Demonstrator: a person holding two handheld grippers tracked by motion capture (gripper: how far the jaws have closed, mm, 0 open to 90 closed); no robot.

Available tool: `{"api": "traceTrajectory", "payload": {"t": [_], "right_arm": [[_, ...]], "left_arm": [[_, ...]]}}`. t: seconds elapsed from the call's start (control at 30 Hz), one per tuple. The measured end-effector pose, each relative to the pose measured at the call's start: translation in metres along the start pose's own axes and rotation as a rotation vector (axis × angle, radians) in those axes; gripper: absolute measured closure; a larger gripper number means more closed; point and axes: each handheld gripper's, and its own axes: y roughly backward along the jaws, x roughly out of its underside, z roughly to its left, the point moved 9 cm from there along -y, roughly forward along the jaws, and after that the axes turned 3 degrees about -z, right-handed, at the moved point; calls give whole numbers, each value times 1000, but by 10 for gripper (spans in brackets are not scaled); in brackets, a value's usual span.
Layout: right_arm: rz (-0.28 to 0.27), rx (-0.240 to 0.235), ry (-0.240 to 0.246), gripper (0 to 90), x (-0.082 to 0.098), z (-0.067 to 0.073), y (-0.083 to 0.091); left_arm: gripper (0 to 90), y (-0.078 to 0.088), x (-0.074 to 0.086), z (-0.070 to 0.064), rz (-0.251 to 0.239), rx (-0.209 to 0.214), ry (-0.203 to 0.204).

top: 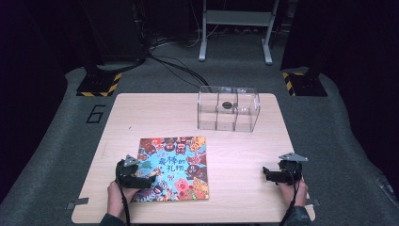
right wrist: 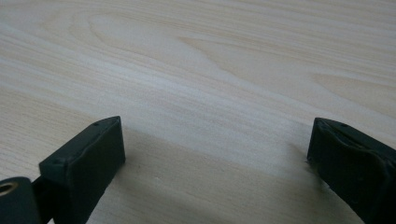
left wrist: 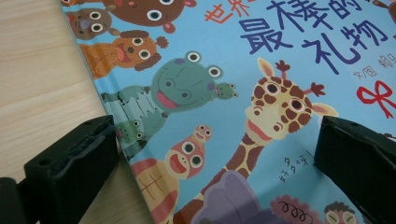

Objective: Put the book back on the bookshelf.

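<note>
A colourful picture book (top: 174, 167) with cartoon animals on a blue cover lies flat on the wooden table (top: 244, 155), left of centre. My left gripper (top: 141, 173) rests over the book's left edge, jaws wide apart. In the left gripper view the book (left wrist: 233, 93) spreads between the open jaws of my left gripper (left wrist: 217, 154), one jaw over bare wood, the other over the cover. My right gripper (top: 268, 174) lies on the table at the right front, open. In the right gripper view, bare table (right wrist: 210, 70) lies between the jaws of my right gripper (right wrist: 217, 149).
A clear plastic box (top: 228, 108) with compartments stands at the table's far edge, right of centre, with a small dark round thing (top: 227, 105) inside. Grey carpet, cables and stand feet lie beyond the table.
</note>
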Motion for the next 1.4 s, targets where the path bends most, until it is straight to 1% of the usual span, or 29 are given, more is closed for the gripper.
{"api": "traceTrajectory", "payload": {"t": [0.03, 0.07, 0.1, 0.17, 0.2, 0.23, 0.27, 0.3, 0.33, 0.37, 0.47, 0.53, 0.57, 0.63, 0.7, 0.8, 0.83, 0.87, 0.93, 1.0, 1.03, 1.1, 1.13, 1.17, 1.2, 1.23, 1.3, 1.37, 1.4], "right_arm": [[0, 0, 0, 34, 0, 0, 0], [0, 0, -1, 34, 0, 0, 0], [1, 0, 0, 34, 0, 0, 0], [0, 0, -1, 34, 0, 0, 0], [-1, 0, 3, 34, 0, 0, 0], [0, 0, -1, 34, 0, 0, 0], [-1, -1, 7, 34, 0, 0, 0], [-2, -1, 5, 34, 0, 0, 0], [-1, -1, 2, 34, 0, 0, 0], [-2, -1, 5, 35, 0, 0, 0], [-2, -1, 6, 35, 0, 0, 0], [-1, -1, 8, 35, 0, 0, 0], [-1, -1, 8, 35, 0, 0, 0], [-1, -1, 8, 35, 0, 0, 0], [-1, -1, 8, 35, 0, 0, 0], [-2, -2, 8, 39, 0, 0, 0], [-2, -2, 8, 39, 0, 0, 0], [5, -7, 12, 48, 0, 0, 1], [-4, -8, 10, 59, 0, 1, 1], [-7, -12, 15, 72, -1, 1, 1], [-7, -14, 18, 75, -1, 1, 1], [-10, -15, 14, 87, -1, 2, 1], [-14, -18, 16, 102, -1, 2, 1], [-15, -20, 10, 120, -1, 3, 2], [-18, -21, 21, 144, -2, 3, 2], [-18, -21, 21, 144, -2, 3, 2], [-23, -26, 27, 148, -2, 3, 2], [-19, -28, 23, 150, -2, 3, 2], [-19, -28, 23, 150, -2, 3, 2]], "left_arm": [[0, -2, -1, -3, -7, 1, 4], [0, -2, -2, -5, 0, 9, -6], [0, -5, -4, -8, -17, 4, 0], [0, -6, -5, -12, -6, 14, -18], [0, -7, -6, -14, -12, 11, -20], [0, -8, -7, -17, -7, 22, -19], [0, -11, -9, -22, -16, 20, -28], [0, -11, -9, -24, 1, 30, -40], [0, -13, -10, -27, -15, 27, -38], [0, -13, -10, -27, -15, 27, -38], [0, -18, -14, -39, -13, 45, -50], [0, -19, -15, -41, -14, 44, -52], [0, -21, -16, -44, -18, 53, -49], [0, -22, -17, -48, -12, 54, -62], [0, -25, -19, -54, -18, 64, -57], [0, -26, -20, -58, -8, 69, -83], [0, -28, -21, -62, -16, 67, -74], [0, -28, -21, -65, -7, 79, -79], [0, -32, -24, -73, -14, 78, -86], [0, -33, -24, -76, -17, 81, -91], [0, -34, -24, -79, -7, 85, -104], [0, -38, -27, -89, -12, 91, -104], [0, -38, -27, -89, -12, 91, -104], [0, -39, -28, -92, -13, 103, -103], [0, -39, -28, -94, -11, 102, -114], [0, -40, -28, -95, -4, 106, -126], [0, -40, -29, -97, -6, 113, -130], [0, -35, -31, -91, -23, 100, -128], [0, -35, -31, -91, -23, 100, -128]]}}
